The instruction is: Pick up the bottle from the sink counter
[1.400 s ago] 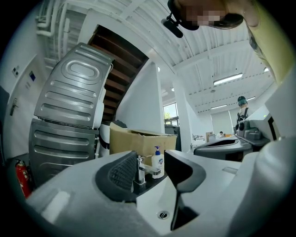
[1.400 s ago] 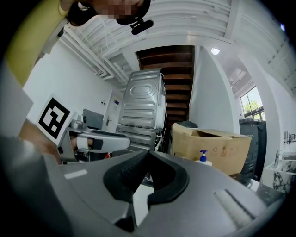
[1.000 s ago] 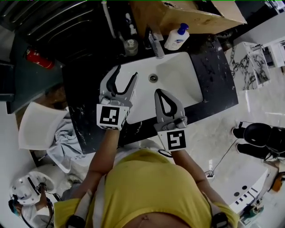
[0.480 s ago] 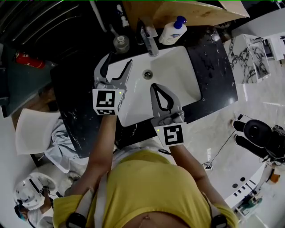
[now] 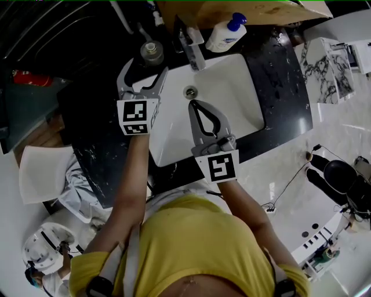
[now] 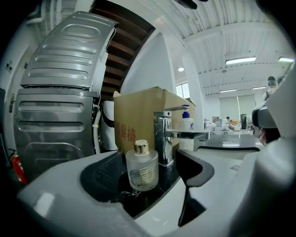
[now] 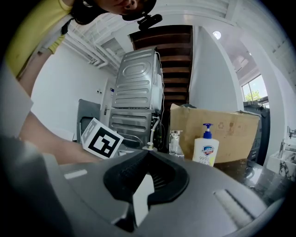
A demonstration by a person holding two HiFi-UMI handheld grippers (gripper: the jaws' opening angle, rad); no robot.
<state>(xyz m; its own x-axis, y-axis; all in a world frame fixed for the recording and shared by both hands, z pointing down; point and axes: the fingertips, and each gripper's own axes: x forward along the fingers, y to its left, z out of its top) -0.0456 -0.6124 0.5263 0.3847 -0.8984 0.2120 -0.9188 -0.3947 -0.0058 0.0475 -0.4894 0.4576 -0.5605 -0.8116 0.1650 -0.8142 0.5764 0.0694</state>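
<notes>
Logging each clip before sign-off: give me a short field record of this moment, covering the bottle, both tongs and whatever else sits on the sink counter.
target: small glass bottle with gold cap, upright on the dark counter, left of the faucet in the head view
left tongs: open, jaws have just been opening; bottle just ahead of the tips, not gripped
right tongs: shut, empty, over the white basin
other: pump bottle beside a cardboard box
status: bottle not yet picked up
</notes>
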